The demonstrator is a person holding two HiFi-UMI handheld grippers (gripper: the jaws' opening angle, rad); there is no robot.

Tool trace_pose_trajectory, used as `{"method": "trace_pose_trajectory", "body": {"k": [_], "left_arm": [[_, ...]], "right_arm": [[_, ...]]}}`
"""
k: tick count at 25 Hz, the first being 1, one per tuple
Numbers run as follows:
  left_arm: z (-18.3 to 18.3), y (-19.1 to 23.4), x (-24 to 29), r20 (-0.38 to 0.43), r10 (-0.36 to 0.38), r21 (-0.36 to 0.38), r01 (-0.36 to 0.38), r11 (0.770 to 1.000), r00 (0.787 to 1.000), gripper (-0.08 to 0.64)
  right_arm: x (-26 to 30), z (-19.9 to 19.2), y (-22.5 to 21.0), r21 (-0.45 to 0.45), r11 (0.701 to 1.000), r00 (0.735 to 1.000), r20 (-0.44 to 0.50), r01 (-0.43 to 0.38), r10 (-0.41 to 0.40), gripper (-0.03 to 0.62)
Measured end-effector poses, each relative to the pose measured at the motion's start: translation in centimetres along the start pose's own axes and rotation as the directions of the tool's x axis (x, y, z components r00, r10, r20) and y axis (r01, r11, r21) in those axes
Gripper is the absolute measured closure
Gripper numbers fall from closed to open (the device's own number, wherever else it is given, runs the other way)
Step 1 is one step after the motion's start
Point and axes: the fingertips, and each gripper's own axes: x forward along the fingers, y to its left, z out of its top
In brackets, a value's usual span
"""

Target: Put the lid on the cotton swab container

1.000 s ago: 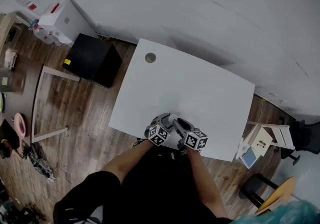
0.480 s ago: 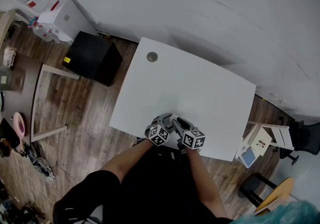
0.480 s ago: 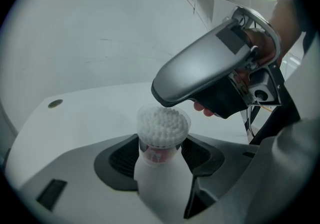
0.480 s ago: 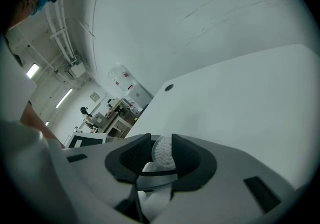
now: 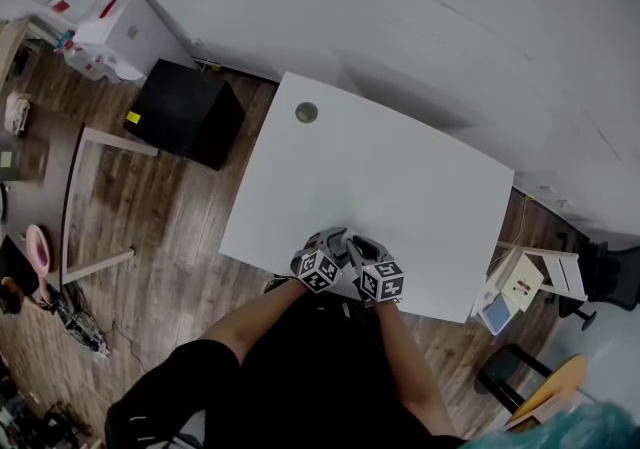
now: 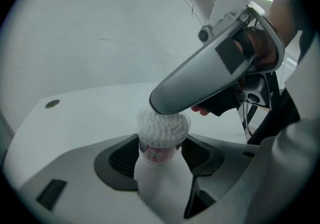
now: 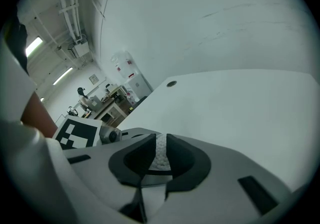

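A clear cotton swab container [image 6: 162, 138] with a pink label stands upright between the pads of my left gripper [image 6: 161, 155], which is shut on its body. A clear lid [image 6: 164, 120] appears to sit over the white swab heads. My right gripper [image 6: 162, 108] reaches in from the upper right and its jaw tip rests on the lid's top. In the right gripper view its jaws [image 7: 159, 155] are closing to a narrow gap, and swab heads [image 7: 160, 153] show through it. Both grippers, left [image 5: 328, 240] and right [image 5: 362, 249], meet at the table's near edge.
The white table [image 5: 400, 177] has a round cable hole [image 5: 306, 112] at its far left corner. A black cabinet [image 5: 185, 115] stands on the wooden floor to the left. A small white shelf unit [image 5: 525, 282] stands off the table's right end.
My right gripper has shifted a little left, closer to the left gripper. The left gripper has stayed where it was.
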Motion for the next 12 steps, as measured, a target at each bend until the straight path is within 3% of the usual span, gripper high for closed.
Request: {"method": "trace_pose_trajectory", "body": {"k": [3, 12], "left_arm": [[0.0, 0.07, -0.08, 0.006, -0.003, -0.002, 0.003, 1.0, 1.0, 0.291], [0.03, 0.02, 0.01, 0.006, -0.005, -0.01, 0.005, 1.0, 1.0, 0.291]], "right_arm": [[0.12, -0.01, -0.19, -0.01, 1.0, 1.0, -0.005, 0.01, -0.01, 0.541], [0.64, 0.03, -0.07, -0.006, 1.0, 1.0, -0.016, 0.027, -0.027, 0.557]]}}
